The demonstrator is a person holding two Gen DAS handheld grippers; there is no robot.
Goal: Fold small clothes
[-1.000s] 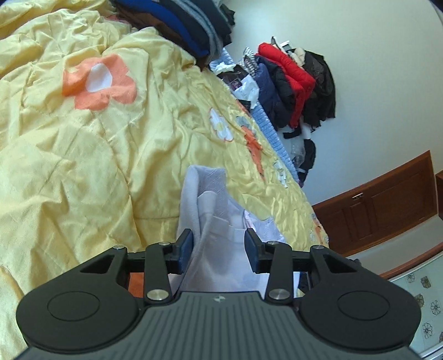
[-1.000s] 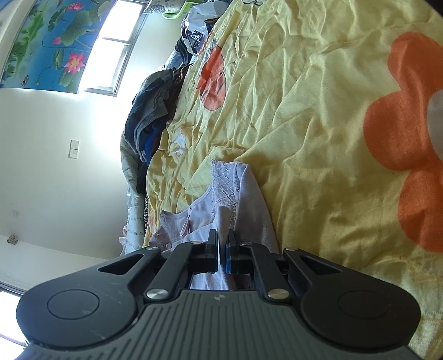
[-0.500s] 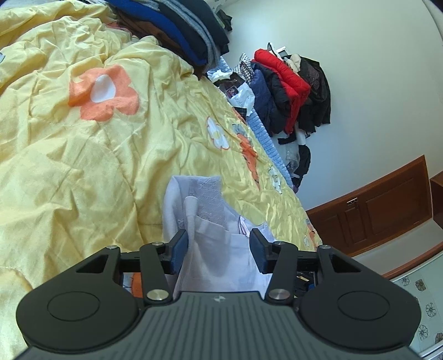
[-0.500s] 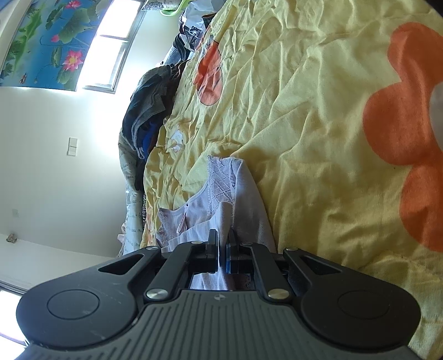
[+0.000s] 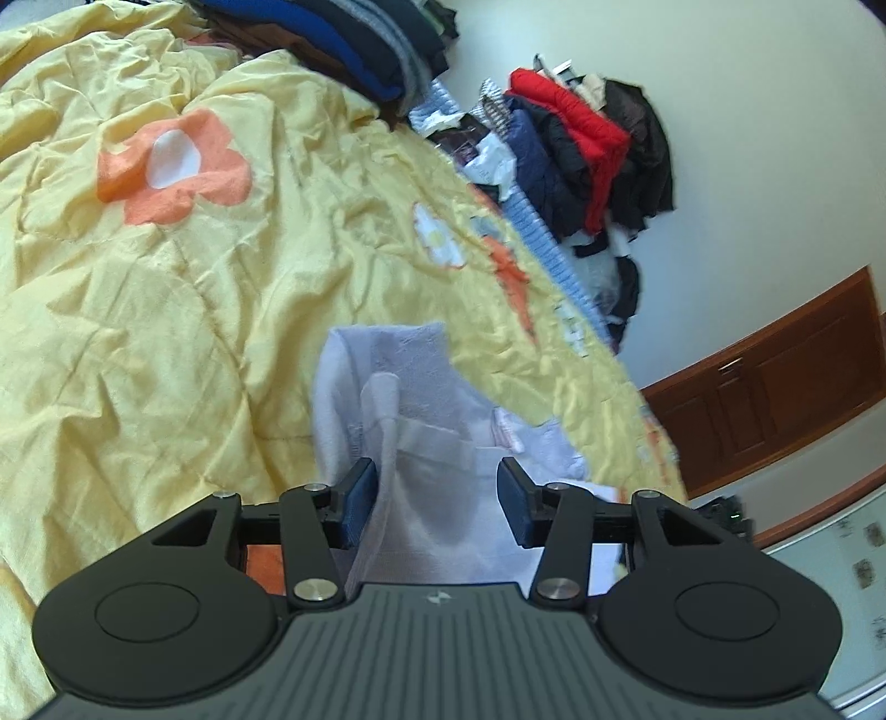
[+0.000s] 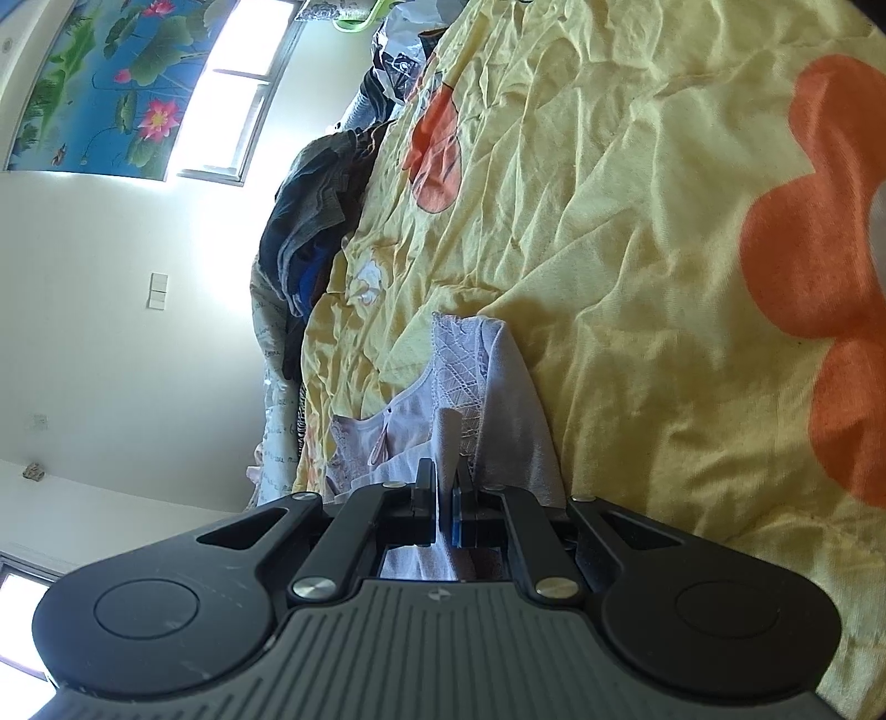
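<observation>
Mostly I see the bed, its rumpled yellow quilt (image 5: 183, 310) with big orange flowers filling both views. Cream walls close the room; in the right wrist view a bright window (image 6: 243, 94) and a lotus painting (image 6: 105, 83) sit at upper left. In the left wrist view, jackets (image 5: 587, 155) hang at upper right, a wooden cabinet (image 5: 775, 376) runs along the right edge, and a stack of folded dark clothes (image 5: 354, 39) sits at top centre. The small pale lilac garment (image 5: 387, 387) lies on the quilt at lower centre of both views, a lacy panel at its far end. My left gripper (image 5: 437, 498) has its fingers spread apart over the cloth, gripping nothing. My right gripper (image 6: 444, 493) is clenched, fingers pinching a fold of that garment.
</observation>
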